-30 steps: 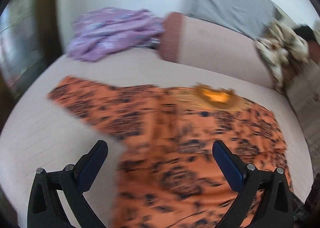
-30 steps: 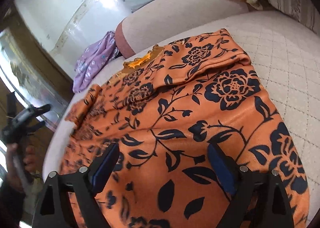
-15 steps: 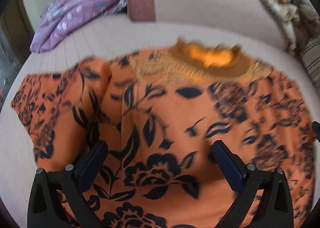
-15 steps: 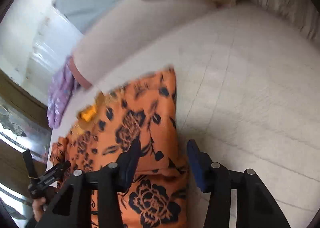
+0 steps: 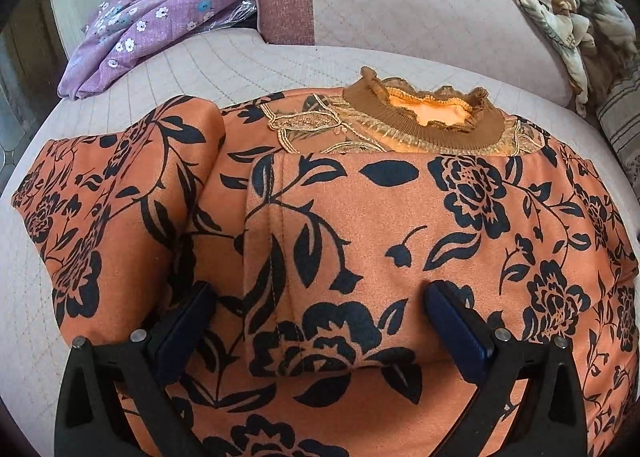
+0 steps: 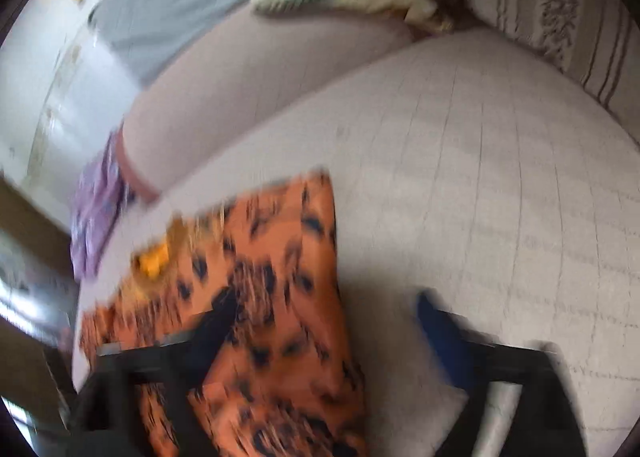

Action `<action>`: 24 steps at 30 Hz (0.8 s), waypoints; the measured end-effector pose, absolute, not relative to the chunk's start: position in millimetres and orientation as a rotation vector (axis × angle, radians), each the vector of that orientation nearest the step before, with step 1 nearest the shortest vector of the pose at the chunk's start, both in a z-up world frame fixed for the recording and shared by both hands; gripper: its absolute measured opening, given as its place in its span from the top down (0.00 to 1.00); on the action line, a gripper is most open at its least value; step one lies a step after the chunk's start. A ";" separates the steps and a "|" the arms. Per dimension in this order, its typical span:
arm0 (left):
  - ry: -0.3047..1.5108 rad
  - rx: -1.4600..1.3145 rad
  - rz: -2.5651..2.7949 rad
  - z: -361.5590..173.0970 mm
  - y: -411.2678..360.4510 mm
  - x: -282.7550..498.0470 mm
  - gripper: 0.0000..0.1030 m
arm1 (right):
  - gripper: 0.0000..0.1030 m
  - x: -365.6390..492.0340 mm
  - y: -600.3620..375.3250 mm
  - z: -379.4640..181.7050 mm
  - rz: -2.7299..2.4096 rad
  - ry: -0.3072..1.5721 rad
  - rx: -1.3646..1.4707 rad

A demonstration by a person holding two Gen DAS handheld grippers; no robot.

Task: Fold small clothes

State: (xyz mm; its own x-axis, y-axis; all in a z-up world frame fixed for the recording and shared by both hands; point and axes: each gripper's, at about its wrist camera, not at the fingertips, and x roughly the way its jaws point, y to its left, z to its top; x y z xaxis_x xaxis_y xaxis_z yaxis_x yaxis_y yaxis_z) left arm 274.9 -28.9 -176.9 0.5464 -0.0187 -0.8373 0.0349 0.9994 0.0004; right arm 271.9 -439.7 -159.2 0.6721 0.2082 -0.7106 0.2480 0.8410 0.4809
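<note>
— While hovering low with jaws spread wide, gripping nothing: left gripper [image 5: 320,321], above the orange floral top [image 5: 400,225]. Lying flat on the pale quilted cushion [image 5: 224,65], brown collar [image 5: 424,125] at the far side, one sleeve [image 5: 104,209] folded at left.

— And further right?

— Opening wide over that top's right edge: right gripper [image 6: 324,321], blurred, one finger [image 6: 216,321] over cloth, nothing pinched. Resting far left: purple floral cloth [image 5: 160,17].
</note>
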 end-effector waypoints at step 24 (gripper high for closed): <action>1.018 0.007 -0.050 -171.3 -25.7 276.4 0.00 | 0.31 298.5 -380.6 -156.9 0.161 0.893 0.540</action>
State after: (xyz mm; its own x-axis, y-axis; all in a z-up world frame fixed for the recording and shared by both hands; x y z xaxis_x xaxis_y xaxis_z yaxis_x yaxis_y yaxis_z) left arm 276.4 -25.7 -171.3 0.5241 -0.0383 -0.8508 0.0449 0.9988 -0.0173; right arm 298.5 -380.6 -156.9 0.6252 0.3522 -0.6965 0.0869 0.8554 0.5106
